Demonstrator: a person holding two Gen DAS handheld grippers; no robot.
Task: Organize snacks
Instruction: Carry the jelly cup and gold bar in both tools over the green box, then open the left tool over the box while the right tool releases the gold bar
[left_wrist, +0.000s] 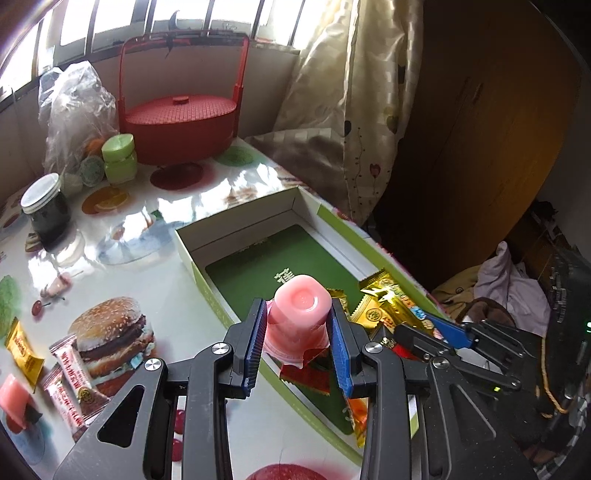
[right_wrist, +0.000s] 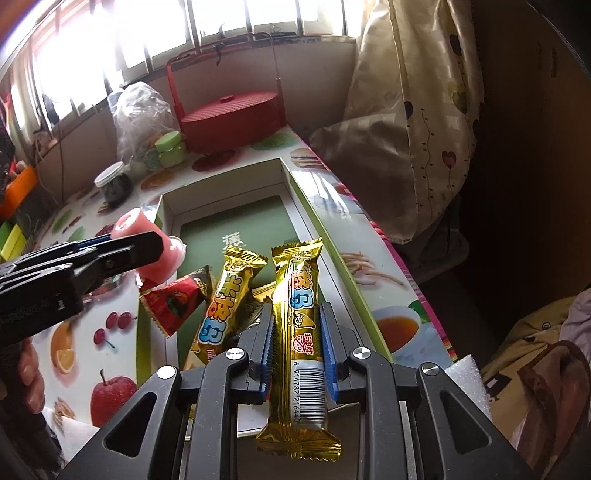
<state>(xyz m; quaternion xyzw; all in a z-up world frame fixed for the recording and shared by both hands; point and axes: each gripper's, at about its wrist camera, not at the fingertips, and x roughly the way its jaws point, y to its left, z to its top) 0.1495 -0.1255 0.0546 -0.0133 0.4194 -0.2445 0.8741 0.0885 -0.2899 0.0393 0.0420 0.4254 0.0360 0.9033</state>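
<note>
My left gripper (left_wrist: 297, 332) is shut on a pink jelly cup (left_wrist: 301, 314), held above the near left wall of the open green-and-white box (left_wrist: 236, 236). From the right wrist view the same pink jelly cup (right_wrist: 147, 251) and left gripper (right_wrist: 122, 251) hang over the box's left side. My right gripper (right_wrist: 297, 343) is shut on a gold snack bar (right_wrist: 297, 321) over the box (right_wrist: 295, 192). Inside the box lie another gold bar (right_wrist: 225, 299) and a red triangular packet (right_wrist: 177, 299). In the left wrist view the right gripper (left_wrist: 439, 332) reaches in beside gold wrappers (left_wrist: 380, 299).
On the fruit-print tablecloth lie a yellow bar (left_wrist: 22, 350), two pink-and-brown wrapped bars (left_wrist: 70, 373) and another pink jelly cup (left_wrist: 14, 398). Behind stand a red lidded basket (left_wrist: 181, 122), a green jar (left_wrist: 118, 155), a dark jar (left_wrist: 46, 210) and a plastic bag (left_wrist: 74, 110). A curtain (left_wrist: 354, 92) hangs at right.
</note>
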